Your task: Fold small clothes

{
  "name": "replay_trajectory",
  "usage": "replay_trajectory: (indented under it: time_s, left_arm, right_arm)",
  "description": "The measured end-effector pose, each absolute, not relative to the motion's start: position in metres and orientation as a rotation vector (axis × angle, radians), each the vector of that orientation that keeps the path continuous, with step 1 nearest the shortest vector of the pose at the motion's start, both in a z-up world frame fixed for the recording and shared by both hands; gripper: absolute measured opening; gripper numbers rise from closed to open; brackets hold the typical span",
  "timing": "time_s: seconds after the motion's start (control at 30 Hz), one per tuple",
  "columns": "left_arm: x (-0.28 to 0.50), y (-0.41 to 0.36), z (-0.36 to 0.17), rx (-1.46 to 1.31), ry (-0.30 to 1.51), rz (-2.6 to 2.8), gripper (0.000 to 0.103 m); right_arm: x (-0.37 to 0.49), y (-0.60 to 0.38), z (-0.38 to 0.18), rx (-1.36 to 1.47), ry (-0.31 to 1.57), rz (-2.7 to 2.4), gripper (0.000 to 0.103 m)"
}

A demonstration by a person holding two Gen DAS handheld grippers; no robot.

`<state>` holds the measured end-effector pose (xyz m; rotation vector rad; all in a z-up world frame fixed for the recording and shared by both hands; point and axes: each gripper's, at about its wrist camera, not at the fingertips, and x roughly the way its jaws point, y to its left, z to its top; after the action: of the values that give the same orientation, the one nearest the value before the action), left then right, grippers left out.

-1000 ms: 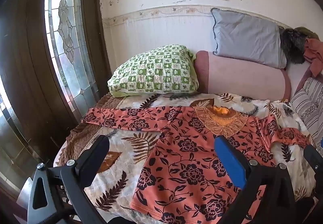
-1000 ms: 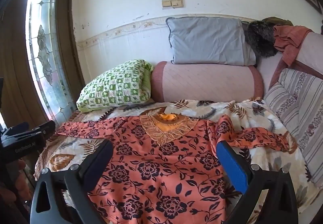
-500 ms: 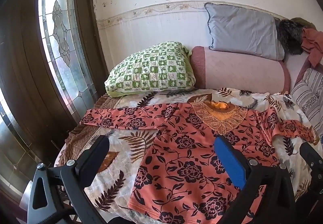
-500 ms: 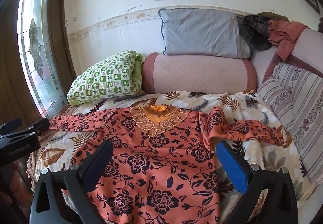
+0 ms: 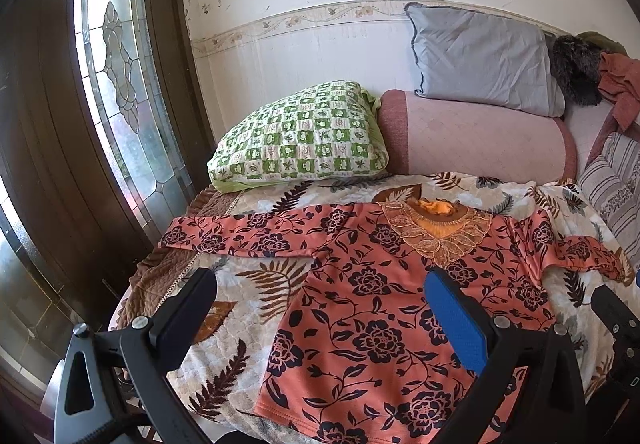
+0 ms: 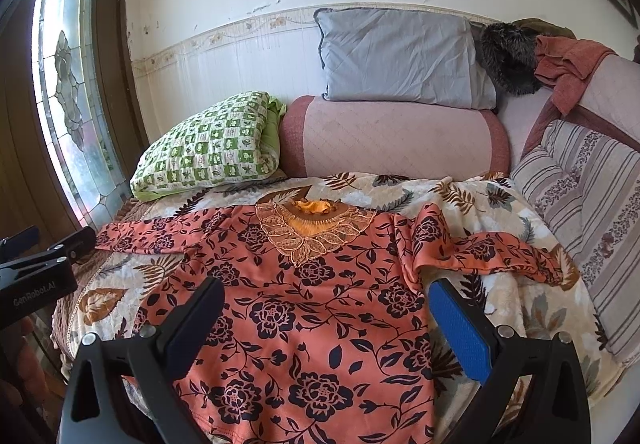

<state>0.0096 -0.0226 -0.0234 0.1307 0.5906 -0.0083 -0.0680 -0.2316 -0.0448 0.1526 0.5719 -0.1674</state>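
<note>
An orange top with black flowers (image 5: 372,308) (image 6: 304,304) lies spread flat on the bed, its lace neckline (image 6: 312,232) towards the wall. Its left sleeve (image 5: 240,236) lies straight out. Its right sleeve (image 6: 492,248) is bunched and twisted. My left gripper (image 5: 320,308) is open and empty above the top's lower left side. My right gripper (image 6: 324,316) is open and empty above the top's lower middle. The left gripper also shows at the left edge of the right wrist view (image 6: 36,268).
A leaf-print blanket (image 6: 460,200) covers the bed. A green checked pillow (image 6: 212,148), a pink bolster (image 6: 392,136) and a grey pillow (image 6: 400,56) line the wall. A striped cushion (image 6: 580,184) lies at right. A stained-glass door (image 5: 116,64) stands at left.
Both grippers have drawn back and risen slightly, so the top sits lower and farther in both views. The top has not moved. Both grippers stay open.
</note>
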Motion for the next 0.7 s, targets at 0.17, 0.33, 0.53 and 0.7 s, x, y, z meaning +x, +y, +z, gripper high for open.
replay_trajectory:
  time_s: [0.17,0.33,0.53,0.7]
  left_arm:
    - [0.014,-0.007,-0.023,0.12,0.592,0.022,0.103]
    - [0.014,0.015,-0.02,0.101,0.581,0.081,0.103]
    - [0.011,0.045,-0.016,0.07,0.567,0.148,0.103]
    - [0.008,0.06,-0.013,0.054,0.556,0.173,0.103]
  right_arm:
    - [-0.066,-0.23,-0.046,0.152,0.57,-0.16,0.103]
    - [-0.057,-0.219,-0.043,0.14,0.572,-0.136,0.103]
    - [-0.048,-0.196,-0.034,0.117,0.56,-0.085,0.103]
    - [-0.043,-0.178,-0.027,0.1,0.55,-0.054,0.103]
